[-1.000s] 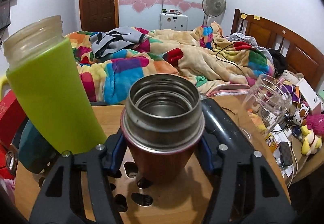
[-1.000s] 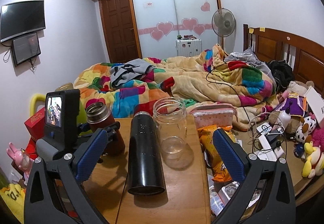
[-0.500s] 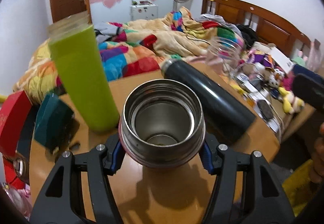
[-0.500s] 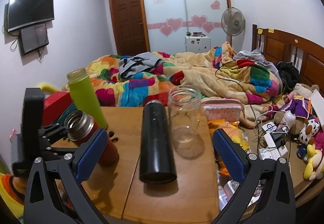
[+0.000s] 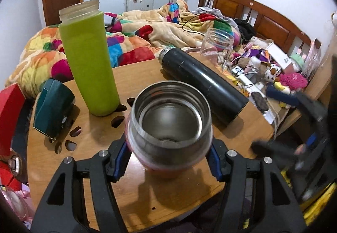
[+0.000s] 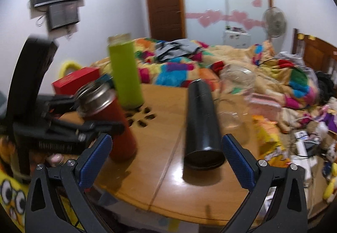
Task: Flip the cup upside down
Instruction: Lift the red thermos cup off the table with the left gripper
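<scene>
The cup is a red steel-lined flask with an open mouth (image 5: 169, 115). My left gripper (image 5: 168, 159) is shut on its body, and the mouth tilts toward the camera. In the right wrist view the red flask (image 6: 109, 119) leans left over the wooden table (image 6: 164, 127), held by the left gripper (image 6: 84, 115). Whether its base touches the table I cannot tell. My right gripper (image 6: 166, 157) is open and empty near the table's front edge, with the black flask's end between its fingers further off.
A tall green bottle (image 5: 88, 58) stands upright behind the cup. A black flask (image 5: 202, 79) lies on its side at centre right. A clear glass jar (image 5: 217, 43) stands at the far edge. A dark teal box (image 5: 52, 110) lies at the left. A bed lies beyond.
My left gripper has tilted the red flask further, so its mouth faces the camera more. The right gripper has swung left and closer to the table, with motion blur.
</scene>
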Motion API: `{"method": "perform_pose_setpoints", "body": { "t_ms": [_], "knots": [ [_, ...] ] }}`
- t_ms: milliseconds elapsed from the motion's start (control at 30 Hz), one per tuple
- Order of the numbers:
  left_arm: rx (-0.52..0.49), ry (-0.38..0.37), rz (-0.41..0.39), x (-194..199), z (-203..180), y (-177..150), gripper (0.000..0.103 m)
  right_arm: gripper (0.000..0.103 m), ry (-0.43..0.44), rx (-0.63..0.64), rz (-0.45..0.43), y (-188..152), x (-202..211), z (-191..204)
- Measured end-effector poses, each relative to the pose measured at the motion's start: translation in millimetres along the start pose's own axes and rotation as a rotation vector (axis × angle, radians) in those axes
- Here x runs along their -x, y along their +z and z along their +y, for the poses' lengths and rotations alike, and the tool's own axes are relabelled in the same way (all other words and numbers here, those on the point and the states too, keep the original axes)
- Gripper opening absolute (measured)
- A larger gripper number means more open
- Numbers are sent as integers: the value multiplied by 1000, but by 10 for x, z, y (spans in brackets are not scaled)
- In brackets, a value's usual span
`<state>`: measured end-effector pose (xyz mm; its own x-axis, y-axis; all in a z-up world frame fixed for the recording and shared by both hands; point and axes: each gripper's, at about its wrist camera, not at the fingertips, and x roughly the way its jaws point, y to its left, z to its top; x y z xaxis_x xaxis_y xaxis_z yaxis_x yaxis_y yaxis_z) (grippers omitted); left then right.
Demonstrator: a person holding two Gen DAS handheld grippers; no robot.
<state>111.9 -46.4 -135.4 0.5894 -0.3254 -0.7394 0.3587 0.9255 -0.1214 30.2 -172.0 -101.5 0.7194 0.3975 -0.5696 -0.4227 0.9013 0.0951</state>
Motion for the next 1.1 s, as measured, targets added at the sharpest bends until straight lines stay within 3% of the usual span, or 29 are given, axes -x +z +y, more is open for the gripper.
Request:
{"method": "perform_pose_setpoints", "body": {
  "t_ms": [400, 767, 933, 1100],
  "knots": [
    [45, -83, -17, 113, 123, 6, 64, 100, 156, 169, 25, -172, -498, 476],
    [185, -222, -27, 136, 512, -48, 64, 64, 165, 254, 32, -169, -864, 768],
    [261, -296, -27, 124, 681, -78, 64, 61, 165, 262, 41, -169, -899, 770],
    [280, -310, -32, 150, 736, -92, 66, 61, 159, 282, 40, -175, -871, 804]
  ]
}}
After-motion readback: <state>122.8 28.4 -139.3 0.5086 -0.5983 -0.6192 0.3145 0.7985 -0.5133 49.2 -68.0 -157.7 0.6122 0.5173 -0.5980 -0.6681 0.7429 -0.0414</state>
